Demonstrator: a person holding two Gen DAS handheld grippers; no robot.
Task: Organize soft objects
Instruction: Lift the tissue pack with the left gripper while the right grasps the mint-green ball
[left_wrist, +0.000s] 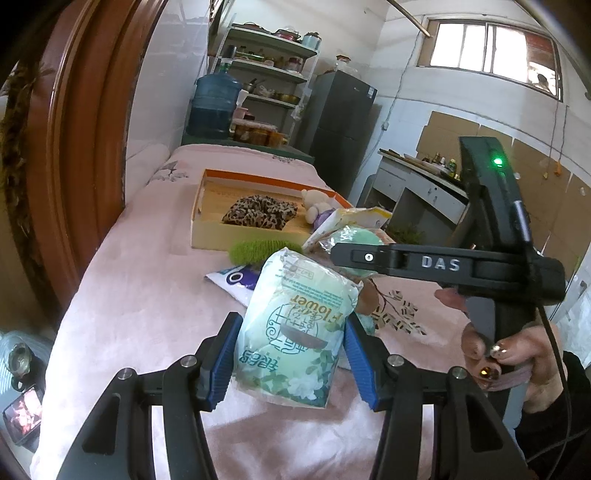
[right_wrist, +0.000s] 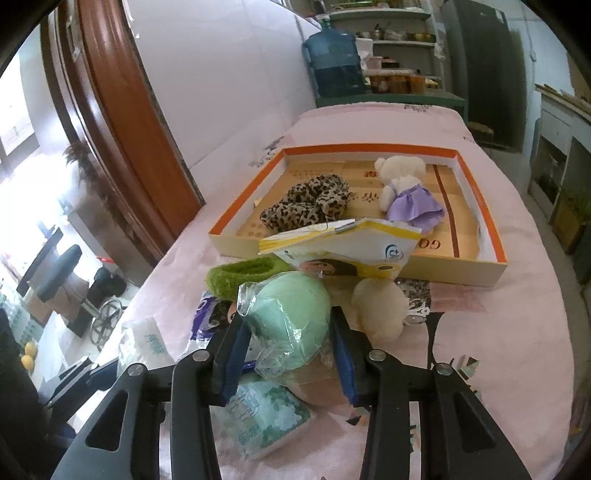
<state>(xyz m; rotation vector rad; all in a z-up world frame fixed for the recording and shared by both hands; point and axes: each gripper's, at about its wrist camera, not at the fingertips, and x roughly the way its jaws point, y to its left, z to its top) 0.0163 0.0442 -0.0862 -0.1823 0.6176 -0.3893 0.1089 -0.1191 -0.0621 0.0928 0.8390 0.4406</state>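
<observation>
My left gripper (left_wrist: 291, 350) is shut on a mint green tissue pack (left_wrist: 295, 328) printed "Flower", held above the pink bed cover. My right gripper (right_wrist: 288, 343) is shut on a green sponge in clear wrap (right_wrist: 291, 317); it shows from the side in the left wrist view (left_wrist: 354, 254). An orange-rimmed cardboard tray (right_wrist: 491, 229) lies beyond, holding a leopard-print scrunchie (right_wrist: 310, 203) and a plush bear in a purple dress (right_wrist: 402, 188). A yellow and white packet (right_wrist: 343, 243), a green fuzzy band (right_wrist: 240, 277), a cream plush ball (right_wrist: 380, 306) and more tissue packs (right_wrist: 266, 421) lie in front of the tray.
A wooden headboard (left_wrist: 74, 147) runs along the left. A water jug (left_wrist: 216, 103), shelves (left_wrist: 273, 66) and a grey fridge (left_wrist: 340, 129) stand past the bed's far end. A cabinet (left_wrist: 413, 184) is at the right.
</observation>
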